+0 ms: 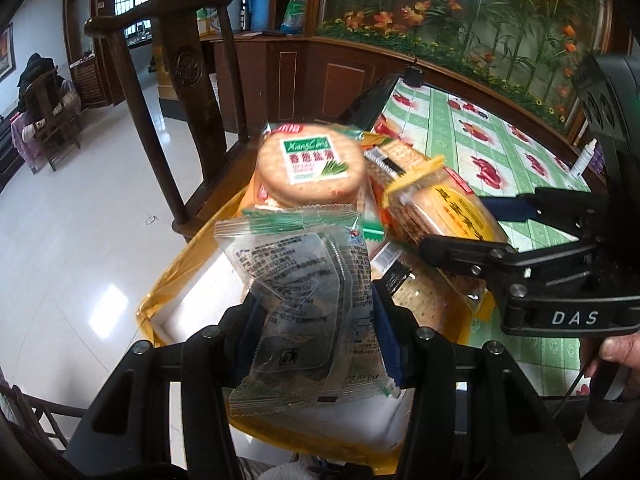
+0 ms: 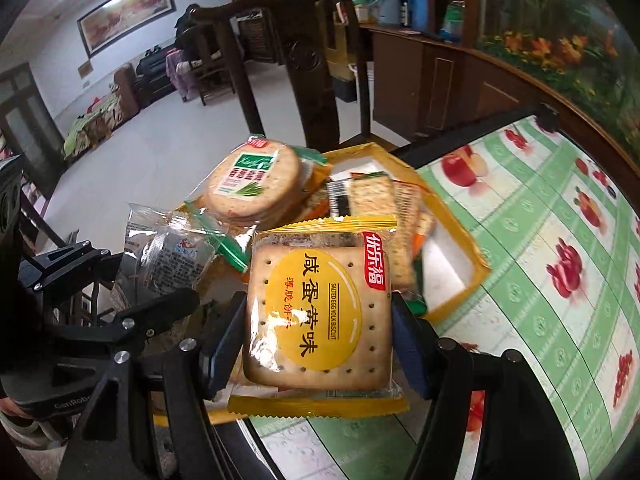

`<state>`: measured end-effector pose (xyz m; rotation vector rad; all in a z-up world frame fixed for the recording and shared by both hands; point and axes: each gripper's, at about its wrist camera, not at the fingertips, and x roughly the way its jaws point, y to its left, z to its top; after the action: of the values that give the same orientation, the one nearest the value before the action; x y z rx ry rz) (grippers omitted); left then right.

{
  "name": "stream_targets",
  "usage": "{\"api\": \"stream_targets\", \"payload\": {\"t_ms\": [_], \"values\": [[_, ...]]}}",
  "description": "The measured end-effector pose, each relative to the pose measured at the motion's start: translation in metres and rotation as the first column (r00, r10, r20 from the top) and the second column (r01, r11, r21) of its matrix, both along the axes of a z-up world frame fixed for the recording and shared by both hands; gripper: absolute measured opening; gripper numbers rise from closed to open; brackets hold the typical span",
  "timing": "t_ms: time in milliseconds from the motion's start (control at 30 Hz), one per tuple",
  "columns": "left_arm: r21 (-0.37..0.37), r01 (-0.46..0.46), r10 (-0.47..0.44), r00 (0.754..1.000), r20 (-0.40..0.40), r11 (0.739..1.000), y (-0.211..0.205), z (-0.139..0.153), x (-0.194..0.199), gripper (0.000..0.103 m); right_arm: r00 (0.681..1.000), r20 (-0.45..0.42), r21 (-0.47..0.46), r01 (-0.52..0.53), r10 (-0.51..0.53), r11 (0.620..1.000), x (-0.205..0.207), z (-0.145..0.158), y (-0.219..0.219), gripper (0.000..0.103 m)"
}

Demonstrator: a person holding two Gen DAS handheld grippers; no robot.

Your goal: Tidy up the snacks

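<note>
Left gripper (image 1: 310,332) fingers clamped a clear snack packet (image 1: 304,300); right gripper (image 2: 318,344) fingers clamped a yellow biscuit pack (image 2: 320,308); gold box (image 2: 452,240) at one o'clock

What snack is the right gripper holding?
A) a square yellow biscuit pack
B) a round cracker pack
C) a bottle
A: the right gripper is clamped on both sides of the square yellow biscuit pack, while the round cracker pack lies farther back in the box.

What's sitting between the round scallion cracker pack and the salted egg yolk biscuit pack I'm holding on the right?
Square cracker packs piled in the yellow box, seen in the right wrist view.
</note>
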<state>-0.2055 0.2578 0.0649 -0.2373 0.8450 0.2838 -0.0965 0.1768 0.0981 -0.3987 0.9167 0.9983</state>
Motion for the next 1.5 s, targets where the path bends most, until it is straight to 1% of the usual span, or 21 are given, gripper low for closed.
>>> {"api": "stream_targets", "payload": {"t_ms": [167, 233, 333, 400, 433, 467, 500, 533, 600, 633, 800, 900, 1000, 1067, 1233, 1367, 1500], "values": [[0.002, 0.015, -0.015, 1.0, -0.027, 1.0, -0.004, -0.011, -0.002, 0.053, 1.0, 0.002, -0.017, -0.019, 0.019, 1.0, -0.006, -0.007, 0.012, 0.069], [0.019, 0.014, -0.013, 0.999, -0.029, 1.0, -0.005, -0.011, -0.002, 0.053, 1.0, 0.015, -0.018, -0.022, 0.023, 1.0, -0.009, -0.007, 0.013, 0.07], [0.044, 0.007, -0.005, 1.0, -0.029, 0.999, -0.007, -0.01, -0.003, 0.055, 1.0, 0.009, -0.014, -0.023, 0.023, 1.0, -0.01, -0.007, 0.013, 0.07], [0.039, -0.005, 0.006, 1.0, -0.025, 0.999, -0.006, -0.011, -0.003, 0.067, 1.0, -0.003, 0.008, -0.016, 0.016, 1.0, -0.009, -0.003, 0.009, 0.073], [0.035, -0.014, 0.015, 1.0, -0.02, 0.999, -0.005, -0.011, -0.004, 0.07, 1.0, -0.008, 0.025, -0.004, 0.004, 1.0, -0.008, 0.0, 0.005, 0.074], [0.038, -0.02, 0.021, 1.0, -0.017, 0.999, -0.005, -0.01, -0.005, 0.075, 1.0, -0.008, 0.038, 0.009, -0.009, 0.999, -0.007, 0.002, 0.002, 0.079], [0.052, -0.026, 0.027, 1.0, -0.007, 0.998, -0.006, -0.008, -0.007, 0.078, 1.0, -0.006, 0.05, 0.022, -0.022, 0.999, -0.007, 0.005, -0.002, 0.08], [0.067, -0.03, 0.03, 1.0, 0.0, 0.997, -0.007, -0.005, -0.009, 0.08, 0.999, -0.002, 0.059, 0.033, -0.033, 0.998, -0.006, 0.008, -0.006, 0.08], [0.098, -0.043, 0.041, 0.999, 0.015, 0.994, -0.01, 0.0, -0.01, 0.087, 0.999, 0.014, 0.067, 0.05, -0.051, 0.996, -0.005, 0.012, -0.012, 0.08], [0.116, -0.052, 0.049, 0.998, 0.03, 0.992, -0.011, 0.003, -0.012, 0.087, 0.997, 0.03, 0.074, 0.065, -0.067, 0.995, -0.005, 0.013, -0.016, 0.08], [0.148, -0.096, 0.083, 0.993, 0.089, 0.984, -0.015, 0.01, -0.014, 0.09, 0.982, 0.096, 0.123, 0.151, -0.163, 0.981, -0.006, 0.015, -0.037, 0.081], [0.183, -0.139, 0.121, 0.987, 0.108, 0.973, -0.018, 0.009, -0.012, 0.091, 0.974, 0.109, 0.147, 0.181, -0.198, 0.972, -0.009, 0.012, -0.045, 0.082], [0.199, -0.161, 0.14, 0.983, 0.116, 0.967, -0.021, 0.009, -0.01, 0.091, 0.967, 0.118, 0.134, 0.212, -0.228, 0.968, -0.013, 0.005, -0.047, 0.082], [0.203, -0.168, 0.147, 0.982, 0.117, 0.965, -0.022, 0.008, -0.01, 0.091, 0.962, 0.129, 0.126, 0.224, -0.24, 0.966, -0.016, 0.006, -0.049, 0.082], [0.216, -0.187, 0.162, 0.978, 0.13, 0.958, -0.027, 0.01, -0.01, 0.091, 0.953, 0.14, 0.158, 0.247, -0.27, 0.956, -0.019, 0.009, -0.057, 0.082], [0.259, -0.181, 0.153, 0.98, 0.126, 0.949, -0.032, 0.012, -0.009, 0.092, 0.938, 0.16, 0.183, 0.279, -0.309, 0.943, -0.021, 0.009, -0.066, 0.082], [0.248, -0.179, 0.146, 0.978, 0.146, 0.952, -0.034, 0.015, -0.012, 0.093, 0.937, 0.143, 0.196, 0.29, -0.32, 0.937, -0.02, 0.005, -0.069, 0.082]]}}
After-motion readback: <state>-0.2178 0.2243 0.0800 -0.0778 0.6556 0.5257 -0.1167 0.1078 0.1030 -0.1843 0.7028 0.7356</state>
